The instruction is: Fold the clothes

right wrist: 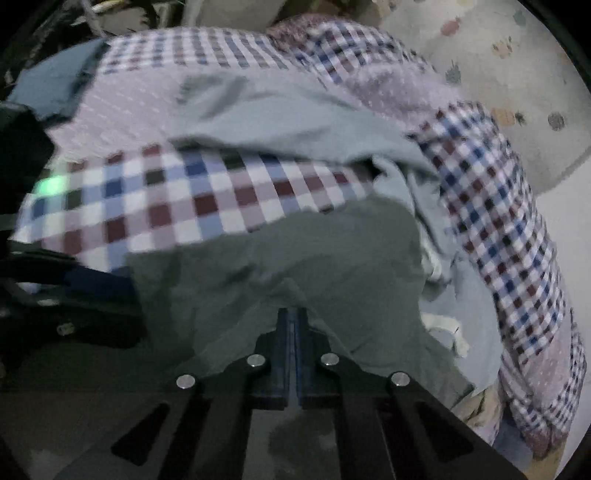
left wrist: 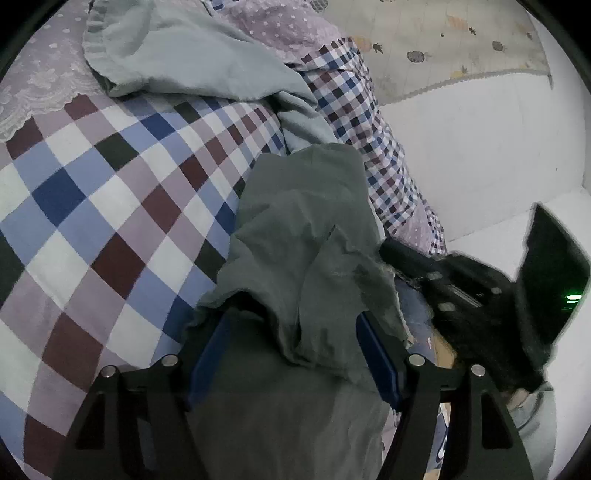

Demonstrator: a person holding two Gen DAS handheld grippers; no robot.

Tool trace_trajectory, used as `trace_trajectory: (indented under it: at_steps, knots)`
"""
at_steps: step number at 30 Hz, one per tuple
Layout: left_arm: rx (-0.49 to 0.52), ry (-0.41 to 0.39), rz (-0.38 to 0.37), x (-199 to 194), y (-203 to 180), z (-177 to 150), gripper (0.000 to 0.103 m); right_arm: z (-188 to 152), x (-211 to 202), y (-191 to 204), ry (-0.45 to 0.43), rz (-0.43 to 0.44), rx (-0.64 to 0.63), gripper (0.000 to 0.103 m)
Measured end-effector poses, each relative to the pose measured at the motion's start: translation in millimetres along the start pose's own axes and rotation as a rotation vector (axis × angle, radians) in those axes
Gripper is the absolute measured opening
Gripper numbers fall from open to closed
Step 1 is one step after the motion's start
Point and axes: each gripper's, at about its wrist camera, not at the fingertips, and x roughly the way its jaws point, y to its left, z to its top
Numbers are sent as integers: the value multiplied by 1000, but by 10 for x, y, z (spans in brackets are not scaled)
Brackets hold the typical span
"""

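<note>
Left gripper (left wrist: 291, 332): jaws spread wide, blue pads on either side of a bunched fold of the grey-green garment (left wrist: 306, 236); the cloth drapes over and between the pads, not pinched.

Right gripper (right wrist: 291, 325): jaws pressed together, pinching an edge of the same grey-green garment (right wrist: 295, 251), which rises as a ridge from the closed pads. Right wrist view is motion-blurred; fine detail unclear.

In the left wrist view the right gripper (left wrist: 461, 280) shows as a dark body just right of the garment, with a green light on it.

Garment location: near edge of the bed, lying on the checked bedspread (left wrist: 92, 206) and trailing off it toward the grippers.

Beyond the garment, a pale blue-grey cloth (left wrist: 192, 59) lies crumpled on the bedspread, one end running down to touch the grey-green garment. A lilac dotted panel (left wrist: 280, 26) of the bedding lies behind it.

Far right, past the bed's edge: white floor (left wrist: 480, 155) and a fruit-print mat (left wrist: 443, 40).
</note>
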Motion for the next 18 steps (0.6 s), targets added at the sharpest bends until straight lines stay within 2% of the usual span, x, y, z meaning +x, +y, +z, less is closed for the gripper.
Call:
trace_trajectory:
  at_steps: [5,8,12,14,15,16,18]
  knots:
    - [2,-8,-3,-25,-10,-10,75,279,-258,-58,-75,57,-21,0]
    - [27,-16,7,-50,-40,5,75,340,-78,-99,2,65,-37,0]
    - [67,-30,26,-72,-92,25,75,163,249,-173,143,68,-47,10]
    - [105,-39,27,-48,-149,31,75,67,352,-215,181,76,-36,16]
    - [115,-40,29,-38,-164,28,75,35,391,-230,194,77,-34,22]
    - [124,-40,30,-27,-175,24,75,25,412,-232,197,78,-38,28]
    - [141,-40,34,-7,-199,16,75,8,454,-233,203,80,-47,33]
